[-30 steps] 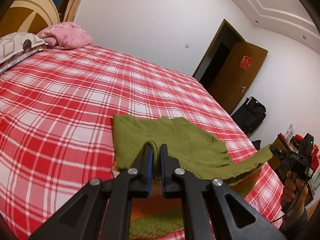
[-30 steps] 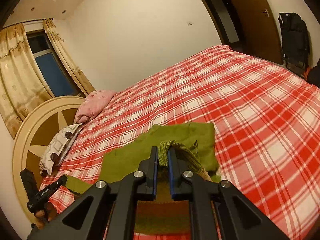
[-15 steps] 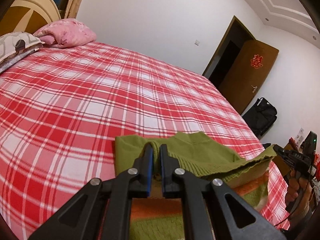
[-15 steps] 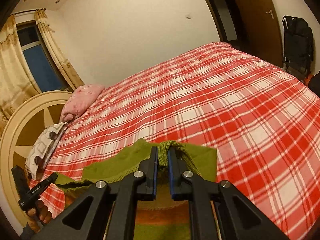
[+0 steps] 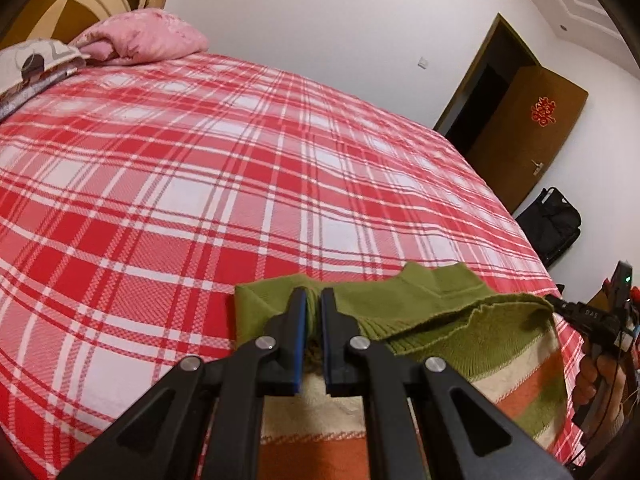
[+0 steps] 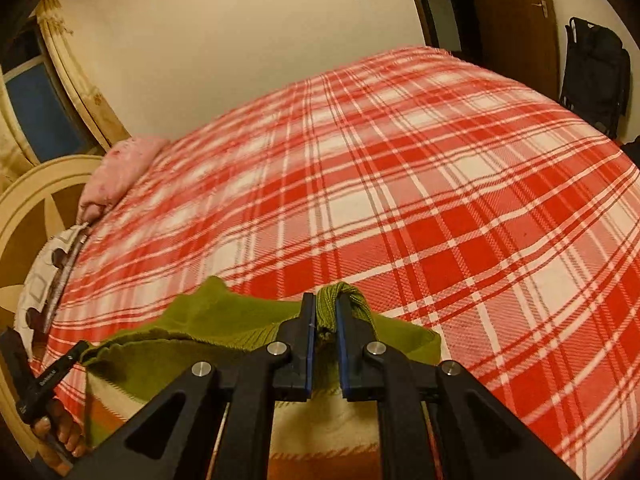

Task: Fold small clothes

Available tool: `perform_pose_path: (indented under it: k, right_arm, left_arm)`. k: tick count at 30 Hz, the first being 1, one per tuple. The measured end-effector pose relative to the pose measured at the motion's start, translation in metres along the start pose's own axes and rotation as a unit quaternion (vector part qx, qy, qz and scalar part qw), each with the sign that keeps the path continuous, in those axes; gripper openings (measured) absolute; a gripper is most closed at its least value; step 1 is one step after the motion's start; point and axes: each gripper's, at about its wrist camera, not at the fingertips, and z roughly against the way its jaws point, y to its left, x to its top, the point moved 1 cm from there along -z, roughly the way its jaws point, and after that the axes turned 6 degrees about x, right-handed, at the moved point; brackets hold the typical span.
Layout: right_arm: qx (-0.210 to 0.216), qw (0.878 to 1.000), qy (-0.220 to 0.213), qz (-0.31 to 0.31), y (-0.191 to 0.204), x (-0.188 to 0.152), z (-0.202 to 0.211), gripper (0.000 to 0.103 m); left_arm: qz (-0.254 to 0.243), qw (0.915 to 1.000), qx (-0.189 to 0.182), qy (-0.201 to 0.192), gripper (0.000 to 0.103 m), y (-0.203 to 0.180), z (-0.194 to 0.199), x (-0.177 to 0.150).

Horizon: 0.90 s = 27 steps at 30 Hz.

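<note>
Two grippers, left (image 5: 313, 300) and right (image 6: 324, 304), are clenched on a sweater's (image 5: 436, 300) green hem at the bed's (image 5: 240, 168) near edge.

One green knitted sweater with orange and cream stripes (image 5: 516, 372) — one red-and-white plaid bed (image 5: 240, 168), two pillows — one pink (image 5: 144, 38), one grey-patterned (image 5: 36, 60) — and two black handheld grippers (image 5: 313, 300) (image 6: 326, 304).

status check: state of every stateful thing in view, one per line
Left gripper: shut on the sweater's green edge.
Right gripper: shut on bunched green edge.
Green knit sweater with cream and orange stripes: green edge lifted between both grippers, rest on the bed.
Brown wooden door: open.
Red plaid bed cover: spread flat.
</note>
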Motion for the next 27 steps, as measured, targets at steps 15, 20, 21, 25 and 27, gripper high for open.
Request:
perform_pose_path:
  k: [15,20,21,25,27]
  right_arm:
    - [-0.006,1.000,0.021,-0.011,-0.031,-0.043,0.051,0.060]
    - [0.029,0.998,0.035,0.032,-0.008,-0.094,0.089,0.060]
    - [0.023,0.997,0.046,0.049,-0.001,-0.107,0.090,0.060]
    - [-0.048,0.993,0.090,0.063,0.001,-0.144,0.084,0.059]
    - [-0.077,0.989,0.113,0.049,-0.012,-0.161,0.079,0.059]
  left_arm:
    - [-0.060,0.9965,0.048,-0.032,0.062,0.008,0.076,-0.049]
    - [-0.101,0.9911,0.086,-0.010,0.062,0.000,0.078,-0.086]
    - [-0.105,0.9901,0.093,-0.008,0.062,0.001,0.077,-0.090]
    - [-0.103,0.9877,0.115,0.025,0.063,0.009,0.066,-0.101]
    - [-0.103,0.9874,0.116,0.028,0.063,0.013,0.065,-0.103]
